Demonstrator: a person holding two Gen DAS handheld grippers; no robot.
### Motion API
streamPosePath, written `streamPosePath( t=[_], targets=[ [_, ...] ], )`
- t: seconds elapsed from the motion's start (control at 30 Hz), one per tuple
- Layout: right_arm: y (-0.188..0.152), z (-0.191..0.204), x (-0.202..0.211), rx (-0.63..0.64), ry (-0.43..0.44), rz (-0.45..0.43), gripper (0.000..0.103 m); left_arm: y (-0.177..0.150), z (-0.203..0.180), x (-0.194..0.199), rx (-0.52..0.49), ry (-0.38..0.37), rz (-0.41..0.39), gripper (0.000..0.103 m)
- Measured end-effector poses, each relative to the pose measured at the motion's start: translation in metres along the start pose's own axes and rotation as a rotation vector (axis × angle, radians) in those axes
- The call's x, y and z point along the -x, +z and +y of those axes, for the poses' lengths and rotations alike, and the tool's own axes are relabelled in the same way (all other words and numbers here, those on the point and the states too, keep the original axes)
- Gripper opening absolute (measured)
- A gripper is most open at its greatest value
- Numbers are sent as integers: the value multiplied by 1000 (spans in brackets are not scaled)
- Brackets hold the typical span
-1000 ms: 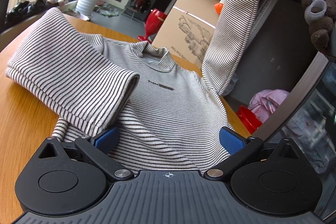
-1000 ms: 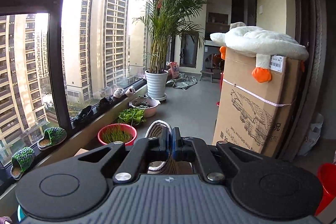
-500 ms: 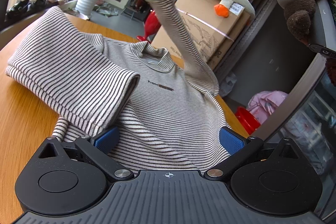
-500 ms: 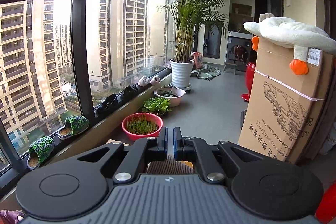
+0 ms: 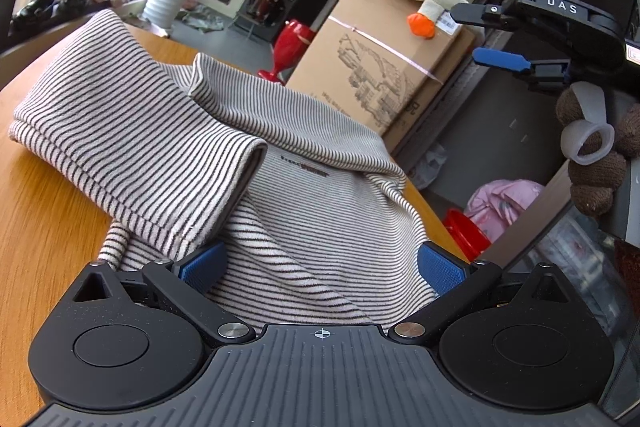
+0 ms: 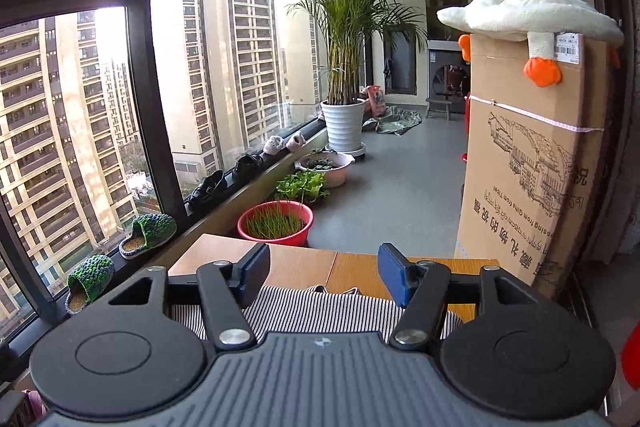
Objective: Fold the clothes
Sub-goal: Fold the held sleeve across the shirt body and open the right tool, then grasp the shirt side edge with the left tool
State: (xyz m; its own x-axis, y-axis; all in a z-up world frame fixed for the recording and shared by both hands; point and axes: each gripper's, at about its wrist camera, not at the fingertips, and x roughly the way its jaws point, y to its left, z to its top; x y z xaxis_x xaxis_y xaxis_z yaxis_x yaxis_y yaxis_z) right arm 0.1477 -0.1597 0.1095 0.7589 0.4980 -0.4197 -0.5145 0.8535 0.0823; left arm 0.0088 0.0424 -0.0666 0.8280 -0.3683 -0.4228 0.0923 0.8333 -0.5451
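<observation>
A grey-and-black striped long-sleeved shirt (image 5: 304, 195) lies on the wooden table (image 5: 36, 227). Its left sleeve (image 5: 132, 143) is folded across the chest, and its right sleeve (image 5: 288, 111) lies folded over the collar and chest. My left gripper (image 5: 320, 267) is open and empty, low over the shirt's hem. My right gripper (image 6: 324, 273) is open and empty, above the shirt's far part (image 6: 320, 311). It also shows in the left wrist view (image 5: 500, 37), raised at the upper right with the jaws apart.
A cardboard box (image 6: 532, 163) with a plush goose (image 6: 528, 17) on top stands past the table's far right. A red basin of grass (image 6: 276, 223), potted plants (image 6: 344, 123) and shoes line the window. A red bucket (image 5: 468, 233) and pink bag (image 5: 504, 199) sit on the floor right of the table.
My right gripper opened and let go of the right sleeve, which dropped from held high to lying across the shirt's chest. The right gripper moved back to the right. The left gripper stayed still.
</observation>
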Motion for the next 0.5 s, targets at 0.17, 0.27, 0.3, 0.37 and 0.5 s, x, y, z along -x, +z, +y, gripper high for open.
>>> streamPosePath(
  t=[0.17,0.27,0.3,0.37,0.5],
  targets=[
    [-45,-30,32,-76,102,-20,96,-1,-3,-2,-8,13,4,103],
    [-76,-46,45,-120,185,-45,101,0,-8,-5,-31,38,20,103],
    [-87,-51,49,-133,212,-54,102,1,-10,-6,-36,47,27,103],
    [-105,-62,53,-161,259,-79,103,2,-14,-8,-40,67,37,103],
    [-135,-88,44,-286,333,-138,103,2,-23,-13,-31,120,37,103]
  ],
)
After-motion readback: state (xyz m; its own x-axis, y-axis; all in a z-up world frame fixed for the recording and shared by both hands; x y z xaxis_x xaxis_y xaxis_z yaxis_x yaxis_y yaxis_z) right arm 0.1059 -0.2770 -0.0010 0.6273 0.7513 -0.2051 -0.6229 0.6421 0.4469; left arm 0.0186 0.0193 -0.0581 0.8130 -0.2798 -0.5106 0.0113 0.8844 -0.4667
